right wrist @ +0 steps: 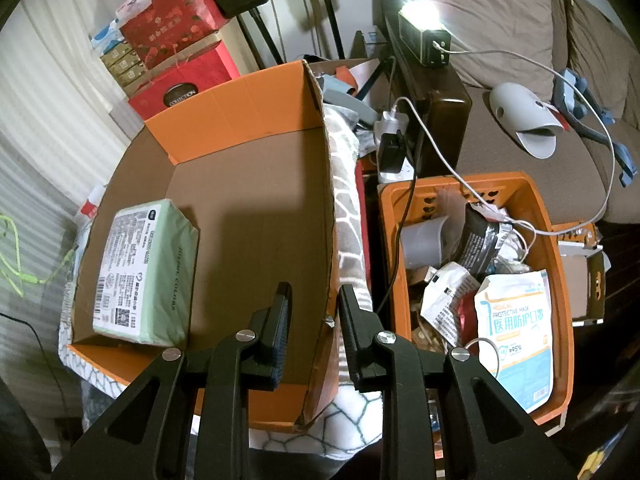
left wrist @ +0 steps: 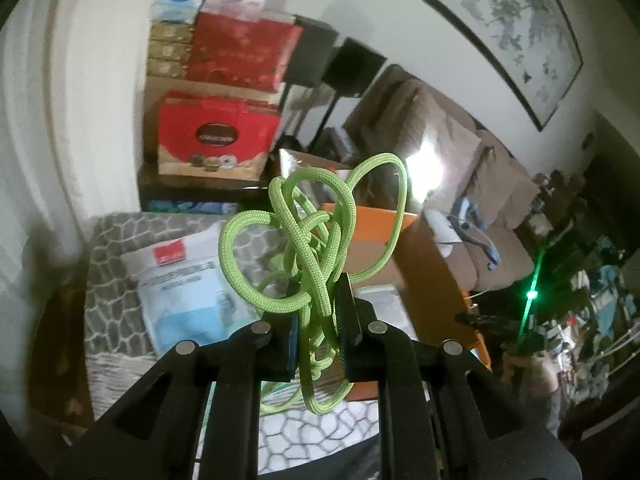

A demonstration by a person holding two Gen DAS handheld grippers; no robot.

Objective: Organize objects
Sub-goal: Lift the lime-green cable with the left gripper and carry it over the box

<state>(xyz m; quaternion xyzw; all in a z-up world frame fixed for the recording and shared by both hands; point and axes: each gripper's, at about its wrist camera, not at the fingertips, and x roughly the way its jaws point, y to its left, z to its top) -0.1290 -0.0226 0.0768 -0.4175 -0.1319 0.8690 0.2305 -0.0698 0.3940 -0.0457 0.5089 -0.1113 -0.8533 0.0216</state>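
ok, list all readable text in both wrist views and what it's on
"COLLECTION": red gift box, on its dark oval.
"JOYFUL COLORS": side of the green pack in the cardboard box.
"MEDICAL PROTECTIVE MASK", "医用防护口罩", "≥95%": white mask bag in the orange basket.
Green pack's label print, red-box characters, left-view package: too small or blurred.

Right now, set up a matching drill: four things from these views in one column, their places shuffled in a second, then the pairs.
Things:
1. green cord
2. green pack
3. mask packet
4. right gripper

Places:
A. in the orange basket
B. on the cardboard box floor
C. astride the box's right wall
D. clamped in the left gripper

Pairs: 1-D, 2-B, 3-A, 4-C
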